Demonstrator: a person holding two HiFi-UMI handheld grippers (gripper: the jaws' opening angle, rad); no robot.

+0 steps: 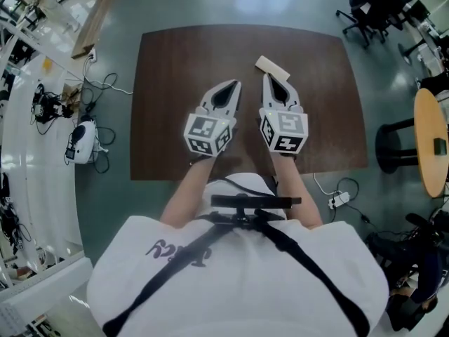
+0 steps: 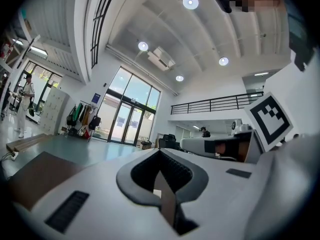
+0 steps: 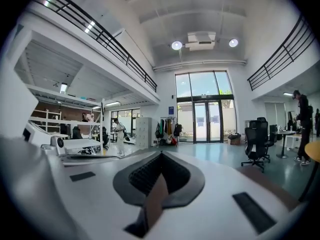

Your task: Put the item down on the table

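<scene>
A small pale beige block lies on the dark brown table, toward its far middle. My right gripper hovers just short of the block with its tips beside the block's near end. Its jaws meet at the tip, shut, with nothing between them. My left gripper is level with it a little to the left, also shut and empty. Both gripper views look out across the hall, and the block does not show in either.
Black office chairs stand off the table's far right corner. A round wooden table and a black stool are to the right. A power strip lies on the floor near right, and cables and a white device lie at the left.
</scene>
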